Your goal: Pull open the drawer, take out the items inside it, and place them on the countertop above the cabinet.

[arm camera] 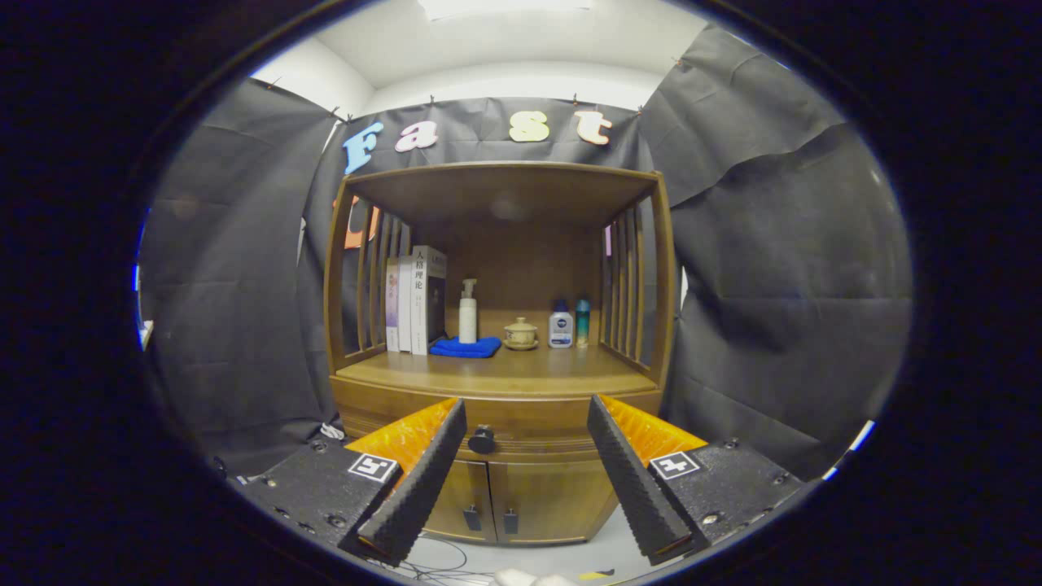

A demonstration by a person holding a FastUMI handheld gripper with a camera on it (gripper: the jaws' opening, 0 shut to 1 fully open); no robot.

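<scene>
- cabinet (496,382), wooden, straight ahead of gripper
- drawer (521,427) shut, under cabinet's desk (496,370)
- gripper (527,411) open, empty, fingers astride drawer front
- books (417,299), bottles on cabinet's desk
- knob (481,440) on drawer, near one finger

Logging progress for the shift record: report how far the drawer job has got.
Nothing looks done: the drawer sits flush and closed under the countertop. In hand: the gripper is open, its fingers apart and holding nothing, with the dark round drawer knob between them, nearer one finger and a little beyond the tips. Left: grasp the knob, pull the drawer out, lift its contents and set them on the countertop.
</scene>
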